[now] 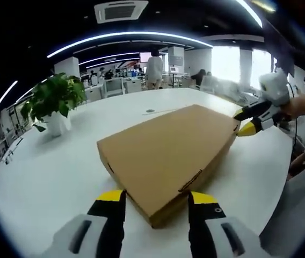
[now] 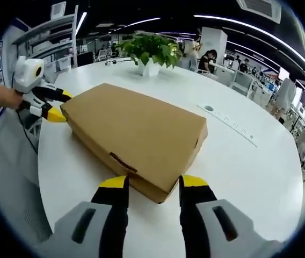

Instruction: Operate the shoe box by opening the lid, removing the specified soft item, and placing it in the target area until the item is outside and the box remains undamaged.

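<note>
brown cardboard shoe box (image 1: 171, 158), lid shut, lies flat on the white surface (image 1: 50, 177) | left gripper (image 1: 157, 200) fingers apart at the box's near corner | right gripper (image 1: 242, 122) at 2 o'clock, fingers apart at the far corner | green plant (image 1: 53, 99) at 10 o'clock

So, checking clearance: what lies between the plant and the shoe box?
Bare white table between plant and shoe box, in the left gripper view.
</note>
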Tool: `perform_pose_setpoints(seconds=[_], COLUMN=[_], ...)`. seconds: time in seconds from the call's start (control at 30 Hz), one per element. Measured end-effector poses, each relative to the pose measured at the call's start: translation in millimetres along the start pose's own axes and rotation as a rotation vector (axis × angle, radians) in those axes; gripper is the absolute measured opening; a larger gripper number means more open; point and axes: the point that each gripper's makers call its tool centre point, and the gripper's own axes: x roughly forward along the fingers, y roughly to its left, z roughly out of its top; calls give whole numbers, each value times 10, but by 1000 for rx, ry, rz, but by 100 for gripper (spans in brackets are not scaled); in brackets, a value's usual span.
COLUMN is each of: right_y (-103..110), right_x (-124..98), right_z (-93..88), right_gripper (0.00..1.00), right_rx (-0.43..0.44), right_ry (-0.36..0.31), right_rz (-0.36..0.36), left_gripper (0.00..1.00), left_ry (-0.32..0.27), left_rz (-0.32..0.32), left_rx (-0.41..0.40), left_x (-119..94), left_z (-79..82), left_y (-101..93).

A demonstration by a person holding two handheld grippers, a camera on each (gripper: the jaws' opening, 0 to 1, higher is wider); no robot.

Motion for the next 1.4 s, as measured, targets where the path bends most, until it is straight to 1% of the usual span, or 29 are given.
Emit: perform_pose_setpoints(seconds=[0.47,0.53,0.63,0.87,1.13,1.4], right_y=[299,357,443,614,803,984], right_x=[15,12,12,8,-15,-42], right_z=[27,35,36,43,45,43], right_gripper=[31,31,30,29,27,27], right_rx=[48,58,61,72,87,94], right_ry=[-5,-6,-6,-5,-12,-16], right_rz=[-52,-56,-69,-75,-75,-69], left_gripper=[47,48,48,48,48,47], left_ry=[35,34,42,67,84,91], left_rz=[-84,-87,-100,-136,-170,-189], left_rx=[55,38,54,82,109,109], left_x=[-58,-66,-75,-133,-215,-331], left_z=[-59,-58,-87,-137,-197,-236], left_y=[255,295,357,469,562,555])
